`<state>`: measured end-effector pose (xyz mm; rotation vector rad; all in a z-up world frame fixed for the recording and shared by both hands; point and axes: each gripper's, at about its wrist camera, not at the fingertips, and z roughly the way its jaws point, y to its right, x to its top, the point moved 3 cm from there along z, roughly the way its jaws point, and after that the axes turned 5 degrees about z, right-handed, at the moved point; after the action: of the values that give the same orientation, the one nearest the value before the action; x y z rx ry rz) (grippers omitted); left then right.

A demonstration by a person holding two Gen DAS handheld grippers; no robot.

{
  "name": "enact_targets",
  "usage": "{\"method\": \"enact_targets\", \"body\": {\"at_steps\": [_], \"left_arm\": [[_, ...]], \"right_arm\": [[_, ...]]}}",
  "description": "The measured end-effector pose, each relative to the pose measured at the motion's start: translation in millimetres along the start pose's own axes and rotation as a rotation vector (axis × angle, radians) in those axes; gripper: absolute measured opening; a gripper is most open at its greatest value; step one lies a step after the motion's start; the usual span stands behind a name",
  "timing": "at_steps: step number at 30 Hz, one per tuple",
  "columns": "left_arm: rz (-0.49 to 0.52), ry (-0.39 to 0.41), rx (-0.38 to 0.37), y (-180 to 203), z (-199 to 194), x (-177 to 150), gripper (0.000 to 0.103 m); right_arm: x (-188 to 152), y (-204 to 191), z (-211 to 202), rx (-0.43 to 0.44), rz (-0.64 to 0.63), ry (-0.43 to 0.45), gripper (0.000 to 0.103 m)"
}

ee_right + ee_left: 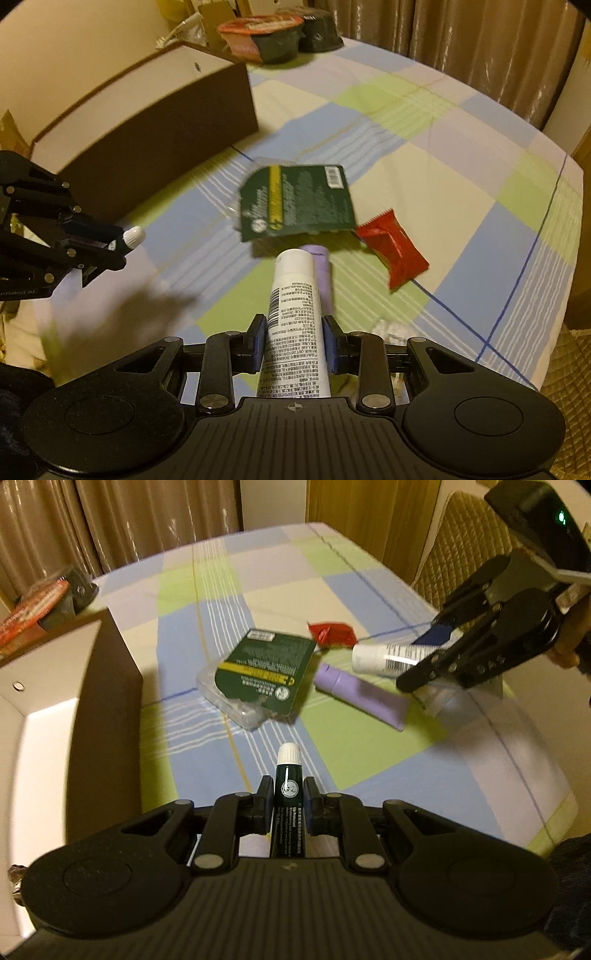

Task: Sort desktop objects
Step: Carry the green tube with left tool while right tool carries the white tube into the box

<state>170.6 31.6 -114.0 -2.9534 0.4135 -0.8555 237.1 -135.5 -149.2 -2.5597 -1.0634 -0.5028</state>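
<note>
My left gripper (288, 797) is shut on a dark green lip-balm tube (288, 786) with a white cap, held above the checked cloth. The same gripper (122, 243) shows at the left of the right wrist view, the white cap (133, 235) poking out. My right gripper (294, 339) is shut on a white tube (293, 314) with printed text; it also appears at the right of the left wrist view, where that gripper (424, 672) holds the white tube (384, 659). A purple tube (362, 696), a green blister pack (266, 672) and a red packet (332, 633) lie on the cloth.
A brown cardboard box (107, 709) with a white inside stands open at the left; the same box (155, 122) is at upper left in the right wrist view. Black food bowls (266, 37) sit behind it. A quilted chair (469, 542) stands beyond the table's right edge.
</note>
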Motion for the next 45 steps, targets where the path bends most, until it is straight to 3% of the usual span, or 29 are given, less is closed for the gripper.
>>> {"method": "enact_targets", "body": {"at_steps": [6, 10, 24, 35, 45], "left_arm": [[0.023, 0.050, 0.021, -14, -38, 0, 0.013], [0.045, 0.068, 0.073, -31, -64, -7, 0.013], [0.037, 0.087, 0.227, -118, -124, -42, 0.013], [0.046, 0.063, 0.266, -180, -131, -59, 0.013], [0.036, 0.044, 0.239, -221, -113, -58, 0.013]], "right_arm": [[15, -26, -16, 0.035, -0.008, 0.025, 0.031], [29, -47, -21, 0.060, -0.034, 0.038, 0.031], [100, -138, -15, 0.185, -0.131, 0.096, 0.031], [169, -205, 10, 0.242, -0.193, 0.127, 0.031], [203, -229, 55, 0.244, -0.178, 0.082, 0.031]]}}
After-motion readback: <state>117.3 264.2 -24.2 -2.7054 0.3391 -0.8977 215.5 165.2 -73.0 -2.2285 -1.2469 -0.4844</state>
